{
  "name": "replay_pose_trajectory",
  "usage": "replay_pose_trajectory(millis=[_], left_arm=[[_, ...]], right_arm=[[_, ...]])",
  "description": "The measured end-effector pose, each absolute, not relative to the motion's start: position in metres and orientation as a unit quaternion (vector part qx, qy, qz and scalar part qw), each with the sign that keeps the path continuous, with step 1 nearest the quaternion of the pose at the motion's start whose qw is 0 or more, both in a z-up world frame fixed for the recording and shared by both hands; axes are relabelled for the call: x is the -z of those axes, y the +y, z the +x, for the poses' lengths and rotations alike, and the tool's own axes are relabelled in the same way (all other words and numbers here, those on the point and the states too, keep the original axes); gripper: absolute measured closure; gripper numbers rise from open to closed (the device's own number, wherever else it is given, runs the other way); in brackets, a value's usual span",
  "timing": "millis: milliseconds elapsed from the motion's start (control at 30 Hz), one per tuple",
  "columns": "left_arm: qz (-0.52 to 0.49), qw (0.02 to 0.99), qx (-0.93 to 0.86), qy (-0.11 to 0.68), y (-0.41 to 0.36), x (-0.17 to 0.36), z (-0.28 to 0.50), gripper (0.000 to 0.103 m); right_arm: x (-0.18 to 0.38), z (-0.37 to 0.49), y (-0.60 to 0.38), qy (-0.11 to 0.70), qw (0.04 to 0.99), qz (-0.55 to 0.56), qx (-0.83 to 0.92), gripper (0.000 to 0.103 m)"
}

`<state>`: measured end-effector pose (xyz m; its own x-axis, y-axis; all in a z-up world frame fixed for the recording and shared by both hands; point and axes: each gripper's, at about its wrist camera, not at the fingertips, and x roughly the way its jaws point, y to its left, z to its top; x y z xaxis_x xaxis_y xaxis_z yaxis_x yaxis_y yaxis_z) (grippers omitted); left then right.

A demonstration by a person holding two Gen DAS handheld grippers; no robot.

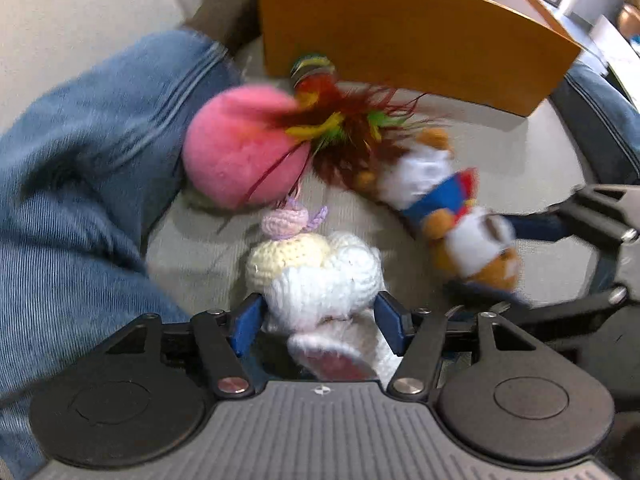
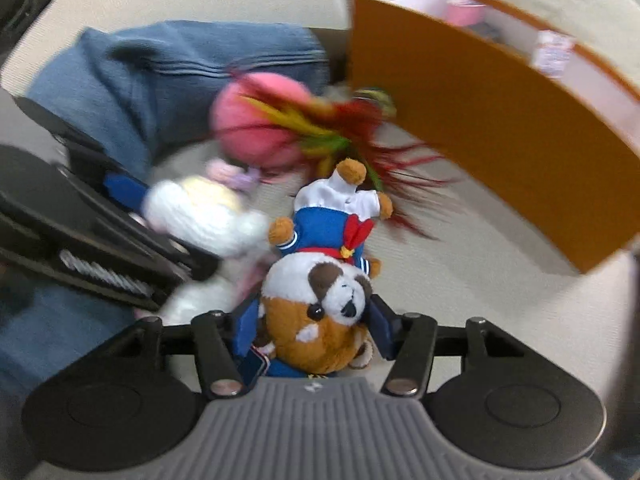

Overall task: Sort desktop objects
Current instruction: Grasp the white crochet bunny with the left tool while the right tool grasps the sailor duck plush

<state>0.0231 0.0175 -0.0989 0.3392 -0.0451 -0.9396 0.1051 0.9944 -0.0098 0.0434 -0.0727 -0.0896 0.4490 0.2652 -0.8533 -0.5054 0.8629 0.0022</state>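
Both grippers were loaded: left gripper [image 1: 320, 320] clamped a white crochet doll [image 1: 320, 276], right gripper [image 2: 314, 328] a sailor dog plush [image 2: 320, 304]. Next probably: carrying them to the orange box [image 2: 500, 140] at two o'clock.

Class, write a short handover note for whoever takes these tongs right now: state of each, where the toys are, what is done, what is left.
Left tongs: shut on the white crochet toy.
Right tongs: shut on the plush dog, by its head.
Both toys are over the beige surface, beside the pink ball and feather toy.
Orange box: behind them, already holding some small items.
Done: both toys gripped.
Left: probably box them, then the ball and feather toy.
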Motion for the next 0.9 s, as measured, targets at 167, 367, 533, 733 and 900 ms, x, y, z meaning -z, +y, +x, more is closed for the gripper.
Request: replay_pose_trajectory(millis=[167,367,533,733,900], left_arm=[[0.103,0.847,0.077,0.516,0.000,0.099,0.024,0.033],[0.050,0.836,0.052,0.544,0.014,0.095,0.024,0.030],[-0.029,0.812,0.051,0.581,0.029,0.092,0.021,0.028],[-0.029,0.804,0.033,0.593,0.026,0.102,0.028,0.022],[0.017,0.805,0.015,0.593,0.016,0.115,0.030,0.024]], right_arm=[[0.089,0.043,-0.104,0.495,0.842,-0.110,-0.184,0.043],[0.079,0.039,-0.105,0.484,0.850,-0.107,-0.180,0.040],[0.072,0.038,-0.103,0.473,0.854,-0.109,-0.185,0.038],[0.076,0.042,-0.100,0.474,0.853,-0.108,-0.188,0.039],[0.084,0.053,-0.098,0.477,0.852,-0.102,-0.188,0.038]])
